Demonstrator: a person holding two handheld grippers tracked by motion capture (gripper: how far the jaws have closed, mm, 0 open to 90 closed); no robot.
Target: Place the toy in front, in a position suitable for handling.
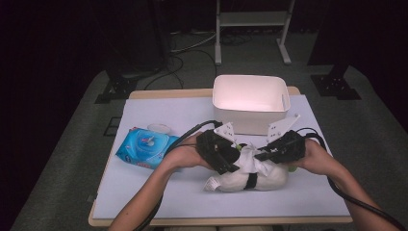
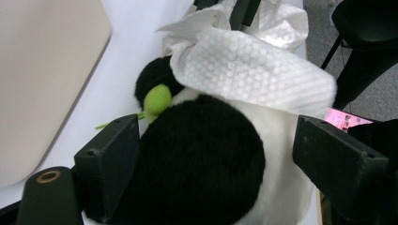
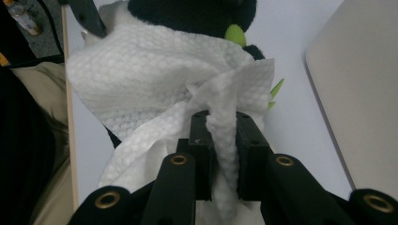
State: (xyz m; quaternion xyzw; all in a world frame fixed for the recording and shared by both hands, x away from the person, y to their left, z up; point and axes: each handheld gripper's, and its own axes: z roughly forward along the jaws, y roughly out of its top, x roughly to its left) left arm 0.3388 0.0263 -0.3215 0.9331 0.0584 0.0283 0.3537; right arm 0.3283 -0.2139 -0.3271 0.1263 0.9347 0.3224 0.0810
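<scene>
Forearms come in from the bottom edge of the high view, both bent inward so the hands meet over the panda (image 1: pixel 250 180), a black-and-white plush lying lengthwise on the surface (image 1: pixel 159 192) near its front middle. Over the toy's upper end lies a white wipe (image 1: pixel 250 161), bunched and crumpled.

Left tongs (image 1: pixel 231 156) sit on the panda's left end, angled down and toward the right; in the left gripper view the jaws stand wide on either side of a round black plush part, the left pad against the fur, and whether the right pad touches I cannot tell. Right tongs (image 3: pixel 220 145) point in from the opposite side, nearly level, the jaws narrow and pinched on a twisted strand of the wipe, which runs up between the pads.

Behind the hands, just past both tongs, stands a white bin (image 1: pixel 251 103), close enough that the grey plates on the tongs overlap its front wall. To the left, well apart from the panda, lies a blue wipes pack (image 1: pixel 144 147) with its lid flap open behind it. Small green bits poke out beside the panda's head.
</scene>
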